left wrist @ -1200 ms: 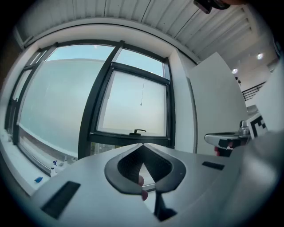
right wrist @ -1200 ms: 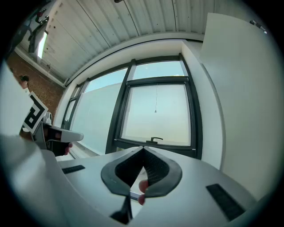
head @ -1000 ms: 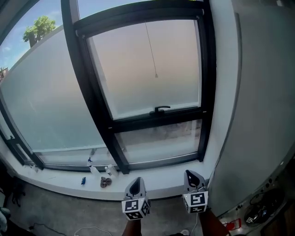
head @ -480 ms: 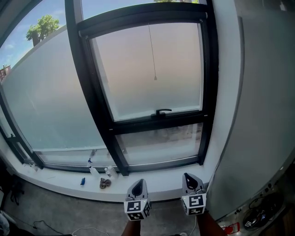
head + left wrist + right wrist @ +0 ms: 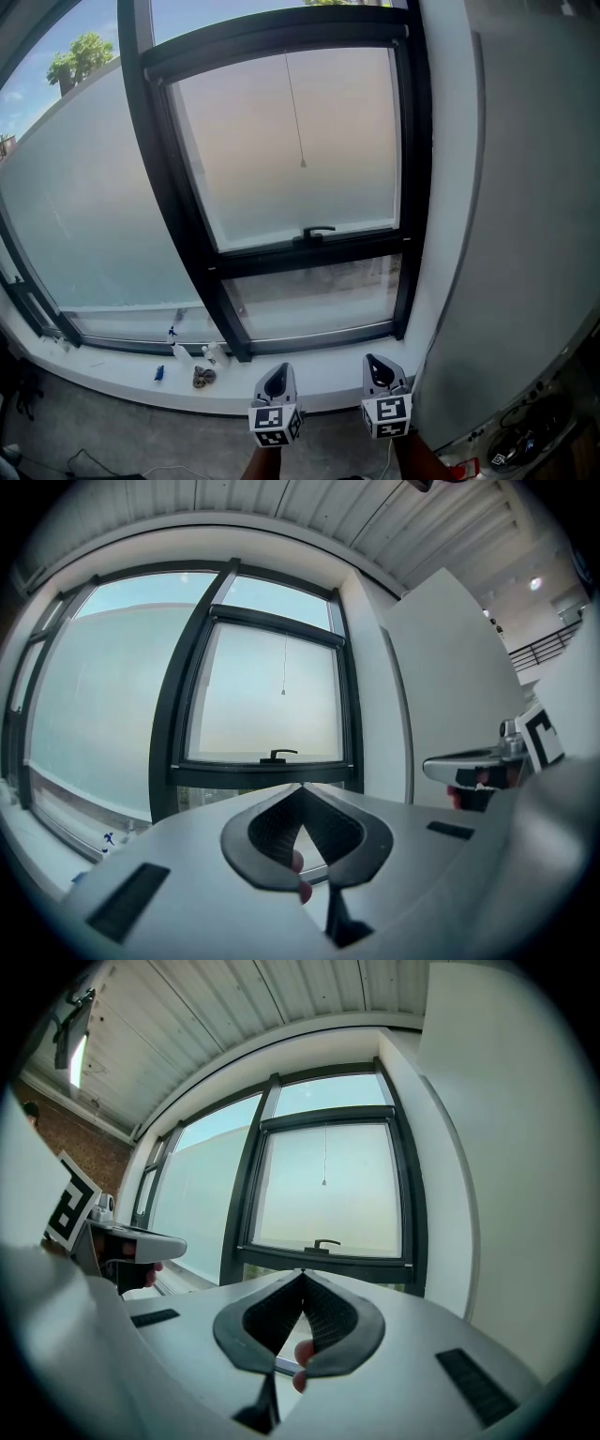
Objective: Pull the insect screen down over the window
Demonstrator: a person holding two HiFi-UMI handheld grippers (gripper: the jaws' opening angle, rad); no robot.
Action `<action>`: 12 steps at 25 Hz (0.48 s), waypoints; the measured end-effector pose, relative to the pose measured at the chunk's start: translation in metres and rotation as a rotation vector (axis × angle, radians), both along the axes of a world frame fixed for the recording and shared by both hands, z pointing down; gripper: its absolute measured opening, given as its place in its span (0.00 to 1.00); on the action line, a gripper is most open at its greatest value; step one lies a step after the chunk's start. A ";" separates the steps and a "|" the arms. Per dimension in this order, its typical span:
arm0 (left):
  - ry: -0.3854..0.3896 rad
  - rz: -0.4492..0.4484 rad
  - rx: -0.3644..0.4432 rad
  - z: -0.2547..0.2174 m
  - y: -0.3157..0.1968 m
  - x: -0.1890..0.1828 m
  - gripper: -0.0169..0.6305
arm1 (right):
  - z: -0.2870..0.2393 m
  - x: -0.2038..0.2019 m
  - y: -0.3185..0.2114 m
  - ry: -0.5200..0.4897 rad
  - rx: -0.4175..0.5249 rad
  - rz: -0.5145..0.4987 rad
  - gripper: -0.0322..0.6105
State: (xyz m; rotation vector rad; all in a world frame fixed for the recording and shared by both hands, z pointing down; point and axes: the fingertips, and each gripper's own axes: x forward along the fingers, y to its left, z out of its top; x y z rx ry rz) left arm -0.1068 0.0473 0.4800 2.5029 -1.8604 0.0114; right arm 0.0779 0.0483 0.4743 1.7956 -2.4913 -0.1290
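The black-framed window point(image 5: 281, 141) fills the head view. A thin pull cord with a small bead point(image 5: 302, 164) hangs from the top bar over the frosted pane, and the cord's bead point(image 5: 283, 692) point(image 5: 324, 1182) shows in both gripper views. The screen itself is not drawn over the glass. A black handle point(image 5: 317, 231) sits on the lower bar. My left gripper point(image 5: 277, 379) and right gripper point(image 5: 380, 369) are held low before the sill, well short of the window, both shut and empty. In their own views the left gripper point(image 5: 302, 787) and right gripper point(image 5: 302, 1274) point level at the window.
Small bottles and bits point(image 5: 187, 361) lie on the white sill point(image 5: 319, 370) at the left. A white wall point(image 5: 506, 234) rises close on the right. Cables lie on the floor at the bottom right point(image 5: 516, 450). A larger fixed pane point(image 5: 84, 187) stands to the left.
The window has slid slightly left in the head view. The gap between the two grippers has narrowed a little. Both stay shut and empty.
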 end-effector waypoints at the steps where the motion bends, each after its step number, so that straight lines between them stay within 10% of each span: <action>1: -0.001 -0.001 0.001 0.000 -0.002 0.004 0.03 | 0.002 0.003 -0.002 -0.003 -0.001 -0.006 0.05; 12: -0.025 -0.031 0.010 -0.001 -0.031 0.021 0.03 | 0.002 0.015 -0.030 0.015 0.002 -0.054 0.05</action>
